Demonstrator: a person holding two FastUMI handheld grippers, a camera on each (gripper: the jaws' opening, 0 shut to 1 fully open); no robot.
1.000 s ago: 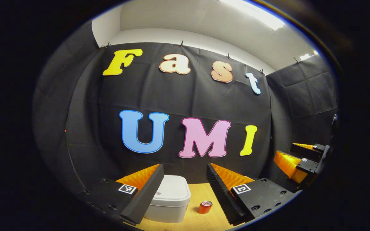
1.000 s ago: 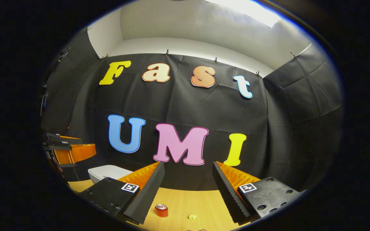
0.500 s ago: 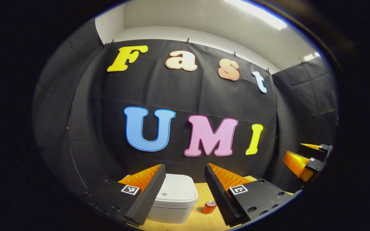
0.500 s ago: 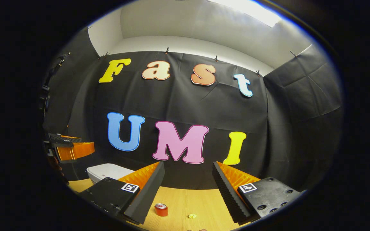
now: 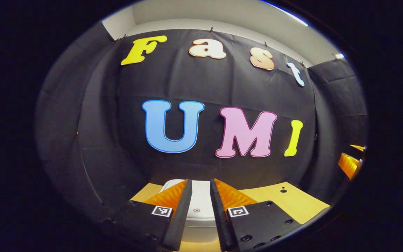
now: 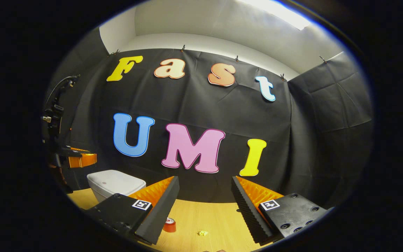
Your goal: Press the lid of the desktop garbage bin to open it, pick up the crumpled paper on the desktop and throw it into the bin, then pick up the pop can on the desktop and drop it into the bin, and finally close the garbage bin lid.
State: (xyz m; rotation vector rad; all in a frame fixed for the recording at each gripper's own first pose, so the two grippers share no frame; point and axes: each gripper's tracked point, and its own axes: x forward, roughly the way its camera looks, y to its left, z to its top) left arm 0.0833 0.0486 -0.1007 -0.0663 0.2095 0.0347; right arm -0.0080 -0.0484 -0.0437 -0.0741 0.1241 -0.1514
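No legible text or labels.

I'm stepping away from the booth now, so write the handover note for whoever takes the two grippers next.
Left gripper: fingers narrowed to a slim gap, nothing between them, aimed at the white bin and the small round mark on its lid.
Right gripper: open, empty, held above the wooden desktop.
Bin lid is closed. Pop can stands on the desktop beside the right gripper's near finger; crumpled paper lies on the desktop to the can's right in the right gripper view.
Done: nothing yet.
Left: press the lid open, bin the paper, then the can, close the lid.
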